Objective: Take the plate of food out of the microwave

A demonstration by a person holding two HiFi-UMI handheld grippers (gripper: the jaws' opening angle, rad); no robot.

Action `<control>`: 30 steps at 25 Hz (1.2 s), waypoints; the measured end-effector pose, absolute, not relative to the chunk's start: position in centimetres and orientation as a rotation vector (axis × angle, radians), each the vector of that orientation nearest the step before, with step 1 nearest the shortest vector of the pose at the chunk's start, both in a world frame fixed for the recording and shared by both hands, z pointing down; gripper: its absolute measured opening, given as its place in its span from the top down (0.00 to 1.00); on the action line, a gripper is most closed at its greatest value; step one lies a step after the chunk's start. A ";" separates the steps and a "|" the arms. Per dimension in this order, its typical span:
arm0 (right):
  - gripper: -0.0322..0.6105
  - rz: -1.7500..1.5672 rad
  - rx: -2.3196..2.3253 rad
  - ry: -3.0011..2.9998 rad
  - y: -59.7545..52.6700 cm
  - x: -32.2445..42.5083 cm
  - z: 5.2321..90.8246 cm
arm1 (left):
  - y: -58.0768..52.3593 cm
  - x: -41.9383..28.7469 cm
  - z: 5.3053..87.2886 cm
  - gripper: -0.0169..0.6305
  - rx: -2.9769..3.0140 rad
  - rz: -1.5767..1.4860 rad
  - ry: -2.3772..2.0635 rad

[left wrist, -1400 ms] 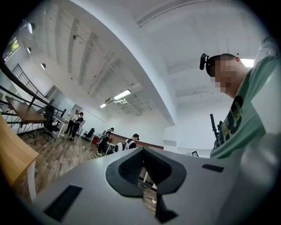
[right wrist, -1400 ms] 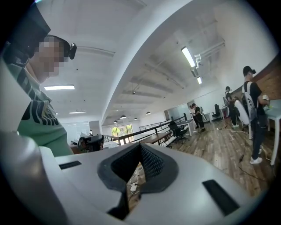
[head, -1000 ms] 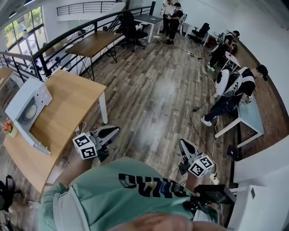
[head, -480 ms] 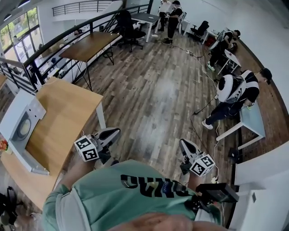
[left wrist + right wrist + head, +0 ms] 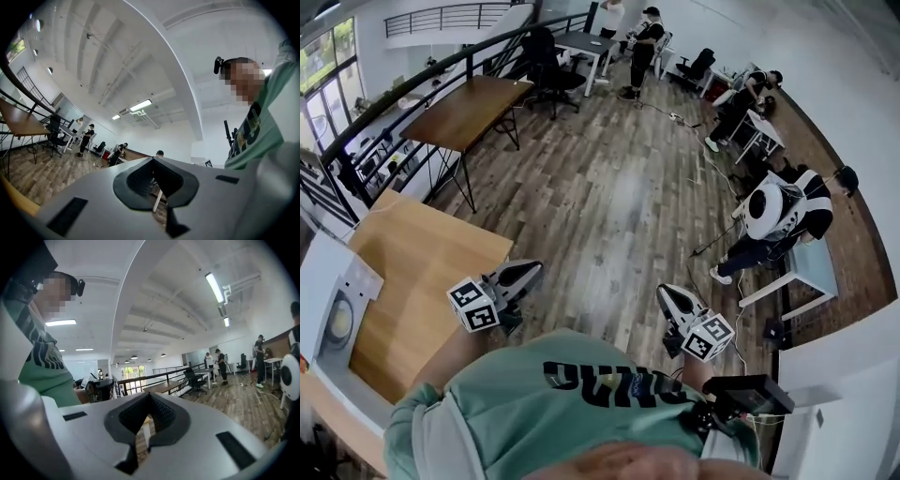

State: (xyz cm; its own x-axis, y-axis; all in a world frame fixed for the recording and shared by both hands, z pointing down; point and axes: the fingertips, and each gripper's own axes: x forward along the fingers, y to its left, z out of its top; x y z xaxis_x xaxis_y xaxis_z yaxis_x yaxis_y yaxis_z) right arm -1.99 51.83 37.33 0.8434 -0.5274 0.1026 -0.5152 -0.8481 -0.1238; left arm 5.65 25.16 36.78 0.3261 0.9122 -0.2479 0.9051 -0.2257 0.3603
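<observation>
Left gripper [image 5: 534, 270]: held in front of the person's green shirt [image 5: 581, 412], just right of the microwave's desk. Its jaws are closed on nothing, and it is well apart from the microwave.
Right gripper [image 5: 666, 296]: further right of the microwave than the left one, over bare wooden floor [image 5: 609, 197]. Its jaws also meet at the tips, empty.
Desk [image 5: 422, 272]: light wood. The corner nearest the left gripper is bare, and the microwave sits at the far left end.
Microwave [image 5: 326, 314]: a white box, cut by the left edge of the head view. I cannot tell whether its door is open or shut.
Plate of food: probably the pale round shape [image 5: 339, 319] in the microwave's front. No food can be made out, and it is not yet taken out.
Risk, jaws: both must open before any grip; if they reach the rim closed they would push the plate deeper.
Risk, plate: a pinch on one edge could tilt it and let the food slide off.
Risk, sight: the microwave is only half in view, so a reach from here is poorly guided.
In the way: only the desk's bare top lies between the left gripper and the microwave.
Beyond the microwave: a black railing [image 5: 403, 108], then a dark table [image 5: 469, 103].
Far right of the microwave: a crouching person [image 5: 778, 211] beside a pale table [image 5: 811, 267].
Farthest: people standing at a grey desk [image 5: 581, 42].
</observation>
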 end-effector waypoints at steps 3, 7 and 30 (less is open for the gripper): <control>0.94 -0.245 -2.927 0.935 48.8 3.1 37.8 | 21.7 8.9 37.8 0.97 2.201 -0.016 1.513; 0.94 -0.232 -2.868 1.091 45.1 10.6 37.7 | 16.3 12.4 39.7 0.97 2.297 -0.035 1.332; 0.94 -0.322 -2.047 2.189 30.1 45.8 43.8 | 11.6 25.2 42.9 0.97 2.682 -0.110 0.198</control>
State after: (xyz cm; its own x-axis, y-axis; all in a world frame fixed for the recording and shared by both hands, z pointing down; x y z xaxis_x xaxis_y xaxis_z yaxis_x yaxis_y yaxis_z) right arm 45.82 30.08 43.81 -0.0731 -0.9959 0.0524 -0.9689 0.0585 -0.2404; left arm 25.18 11.55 42.95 0.9865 0.1217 -0.1095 0.1573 -0.8900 0.4280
